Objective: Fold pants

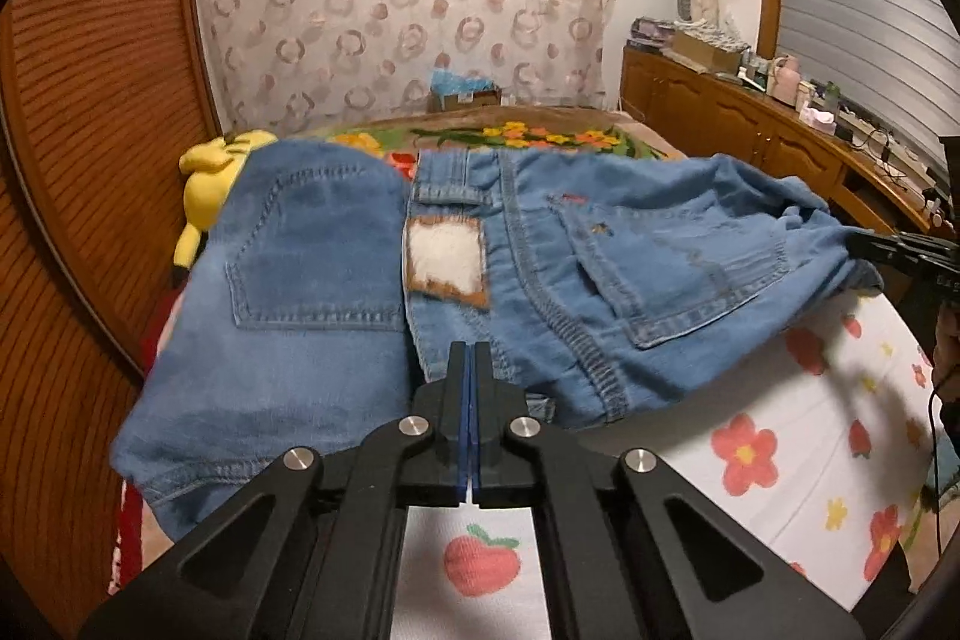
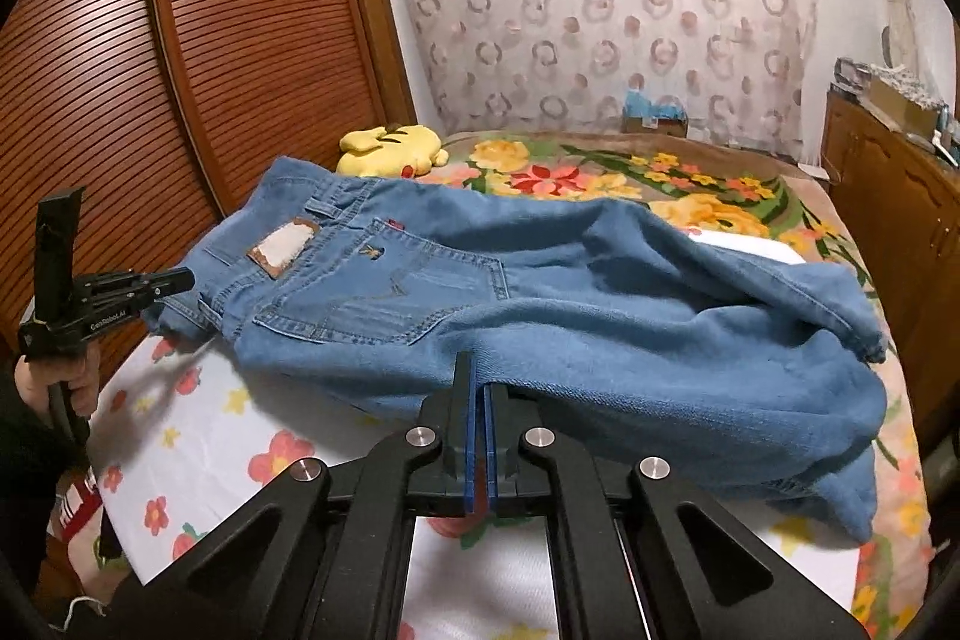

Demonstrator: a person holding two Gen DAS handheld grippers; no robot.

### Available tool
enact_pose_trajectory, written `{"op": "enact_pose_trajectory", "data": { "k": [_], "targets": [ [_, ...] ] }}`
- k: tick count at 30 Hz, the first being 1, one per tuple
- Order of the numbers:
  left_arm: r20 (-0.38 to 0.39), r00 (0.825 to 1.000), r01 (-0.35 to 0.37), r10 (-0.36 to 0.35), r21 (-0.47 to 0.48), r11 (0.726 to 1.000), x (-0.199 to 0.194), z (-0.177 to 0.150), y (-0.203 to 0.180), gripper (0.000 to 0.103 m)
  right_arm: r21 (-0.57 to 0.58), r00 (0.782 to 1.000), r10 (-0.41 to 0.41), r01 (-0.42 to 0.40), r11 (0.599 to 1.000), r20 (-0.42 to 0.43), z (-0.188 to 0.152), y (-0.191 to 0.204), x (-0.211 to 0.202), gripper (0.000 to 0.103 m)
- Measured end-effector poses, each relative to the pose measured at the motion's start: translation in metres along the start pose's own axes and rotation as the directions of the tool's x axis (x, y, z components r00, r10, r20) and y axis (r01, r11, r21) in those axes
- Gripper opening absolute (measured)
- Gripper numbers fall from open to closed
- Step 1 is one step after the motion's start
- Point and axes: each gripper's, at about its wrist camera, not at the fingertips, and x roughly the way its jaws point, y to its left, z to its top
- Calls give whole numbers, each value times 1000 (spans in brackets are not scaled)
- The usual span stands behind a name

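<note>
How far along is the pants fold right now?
Done: the jeans lie folded lengthwise on the bed, back pockets up. In hand: the left gripper is shut at the waist end, the right gripper shut at the near edge of the legs. Left: the crosswise folds; the legs remain stretched out and rumpled.

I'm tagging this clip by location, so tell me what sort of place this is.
Most likely a home bedroom. The jeans lie on a bed with floral covers, a yellow plush toy sits near its far end, and a louvered wooden wardrobe stands beside it.
</note>
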Motion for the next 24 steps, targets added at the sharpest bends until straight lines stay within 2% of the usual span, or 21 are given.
{"op": "enact_pose_trajectory", "data": {
  "k": [6,7,9,10,11,13,17,22,24],
  "targets": [
    [21,999,27,-26,-16,1000,-20,10,2,1,-37,1000,-27,27,999,14,2,13,-15,1],
    [12,1000,17,-17,-10,1000,-20,9,1,5,-46,999,-36,37,998,7,0,15,-13,1],
    [-3,1000,6,-6,13,1000,-16,5,-2,14,-55,999,-46,45,997,-6,-6,18,-10,1],
    [-11,1000,6,-6,21,1000,-13,4,-3,26,-62,999,-50,49,997,-10,-7,18,-10,1],
    [-21,1000,6,-6,22,1000,-10,2,-3,44,-69,998,-58,57,996,-14,-9,19,-9,1],
    [-55,998,11,-10,20,1000,2,-2,-3,56,-74,997,-74,71,995,-27,-9,16,-4,1],
    [-86,996,-12,13,12,1000,17,-9,-2,58,-35,992,-98,95,995,-82,-17,5,15,1],
    [-94,995,32,-36,-42,999,29,-10,8,58,-26,986,-105,102,994,-128,-24,0,37,1],
    [-107,994,23,-27,-37,999,37,-10,8,58,-26,986,-103,101,995,-133,-24,-1,40,1]
  ]
}}
